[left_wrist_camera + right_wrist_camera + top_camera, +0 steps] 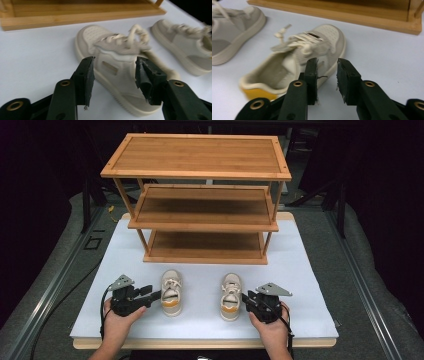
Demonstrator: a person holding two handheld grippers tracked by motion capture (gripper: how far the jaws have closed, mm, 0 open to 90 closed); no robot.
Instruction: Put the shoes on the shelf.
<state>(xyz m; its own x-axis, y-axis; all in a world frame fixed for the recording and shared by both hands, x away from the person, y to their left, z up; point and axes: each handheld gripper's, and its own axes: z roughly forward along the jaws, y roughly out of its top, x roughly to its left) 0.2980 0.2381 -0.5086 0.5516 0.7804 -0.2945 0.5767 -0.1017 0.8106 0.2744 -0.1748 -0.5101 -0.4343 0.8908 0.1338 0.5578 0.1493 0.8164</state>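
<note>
**Two tongs approaching a pair of shoes before a wooden rack**

Two pale shoes are lying on the white table (300, 270), toes pointing toward a three-shelf wooden rack (200, 195) standing at the far side. The left shoe (171, 292) and the right shoe (231, 296) are resting side by side but apart, each with a yellow heel patch. All three shelves are standing bare, so, judging from this layout, the work is sitting at its very start: neither shoe is lifted, and both are waiting to be picked up and, presumably, placed on the rack.

The left tongs (155, 294) are reaching in from the outer side, their tips just beside the left shoe; in the left gripper view their jaws are standing wide, framing the shoe's side (117, 70) without pressing it. The right tongs (245, 297) are doing the same at the right shoe; in the right gripper view the jaws are standing narrowly apart, gripping nothing, with the shoe (294, 60) lying just beyond them.

Count: two shoes, two tongs, one rack with three shelves, one table
</note>
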